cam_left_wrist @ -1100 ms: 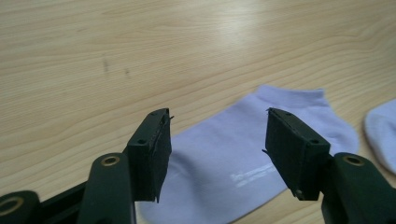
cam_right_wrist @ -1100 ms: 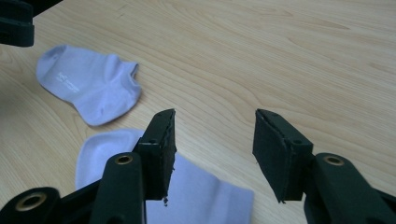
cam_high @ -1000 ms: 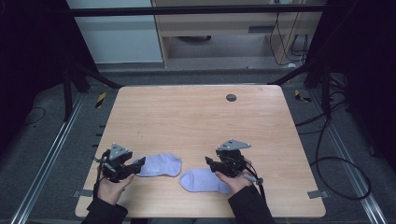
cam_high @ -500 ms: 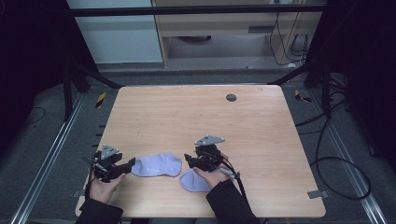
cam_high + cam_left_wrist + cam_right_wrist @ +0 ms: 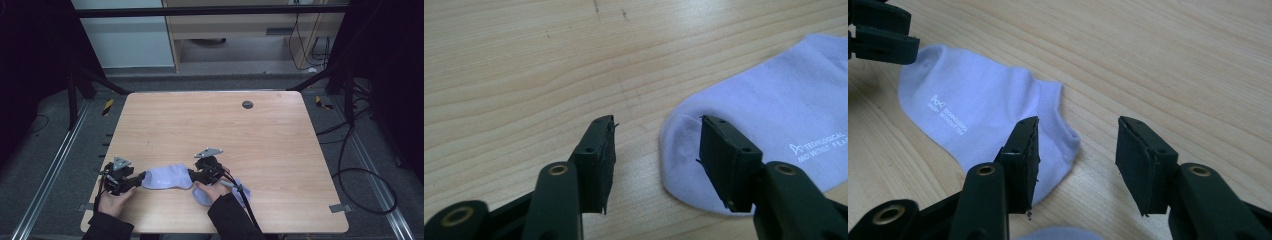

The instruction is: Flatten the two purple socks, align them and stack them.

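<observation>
A pale lilac sock (image 5: 167, 178) with small white print lies flat near the table's front edge. My left gripper (image 5: 142, 178) is at its toe end. In the left gripper view the jaws (image 5: 657, 123) stand apart, and the sock's toe (image 5: 684, 150) lies between them, untouched by the pads. My right gripper (image 5: 193, 175) is at the sock's cuff end. Its jaws (image 5: 1079, 123) are also apart, with the cuff (image 5: 1060, 135) reaching in beside the left jaw. Both pairs of jaws have just been closing. A second lilac sock (image 5: 201, 197) lies under the right hand.
The wooden table (image 5: 215, 130) has a dark round hole (image 5: 247, 104) near its far edge. The right gripper's cable (image 5: 245, 200) trails over the second sock toward the front edge. The left gripper's jaws (image 5: 878, 35) show at the top left of the right gripper view.
The right hand has moved left, off the second sock, to the first sock's cuff end. The left gripper has shifted slightly left and lower at the toe.
</observation>
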